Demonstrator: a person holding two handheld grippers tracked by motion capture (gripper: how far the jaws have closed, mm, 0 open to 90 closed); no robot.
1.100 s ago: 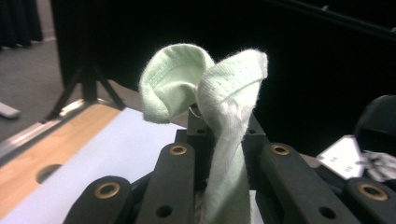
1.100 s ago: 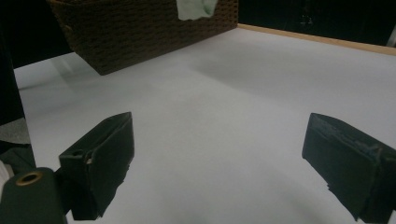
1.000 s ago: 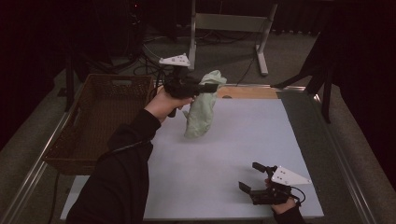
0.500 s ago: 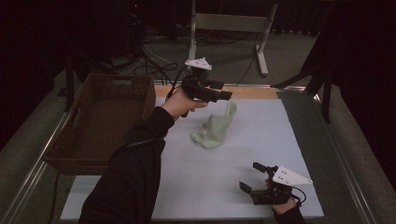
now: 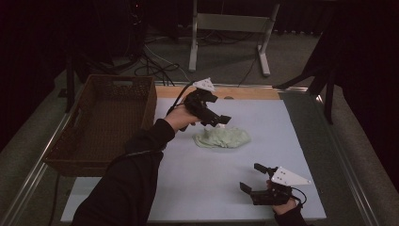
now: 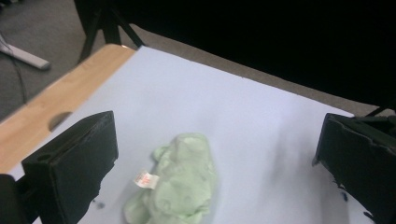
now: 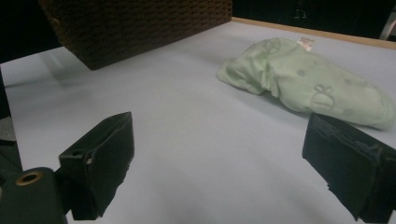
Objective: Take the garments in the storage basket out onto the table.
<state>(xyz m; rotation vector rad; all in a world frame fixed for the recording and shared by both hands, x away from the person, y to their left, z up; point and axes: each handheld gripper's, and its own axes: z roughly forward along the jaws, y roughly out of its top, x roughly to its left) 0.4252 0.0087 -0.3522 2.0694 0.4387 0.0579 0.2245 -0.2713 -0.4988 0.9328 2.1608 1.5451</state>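
High view: the left gripper [image 5: 225,121] hangs just above the near-left end of a pale green cloth [image 5: 222,138], which lies crumpled in a low heap on the white table [image 5: 188,183], a little right of the wicker basket [image 5: 106,120]. Its jaws have just been opening and now stand wide, with nothing pinched between them; in the left gripper view the cloth [image 6: 180,179] lies flat on the sheet below them, its small label [image 6: 145,179] showing. The right gripper [image 5: 254,181] rests near the table's front edge, well apart from the cloth, jaws spread and empty. I'd say the cloth has just been let go, so the laying-down is done. Next, I reckon, comes spreading or folding it, which calls for a corner or hem to be found and pinched, likely with both grippers.
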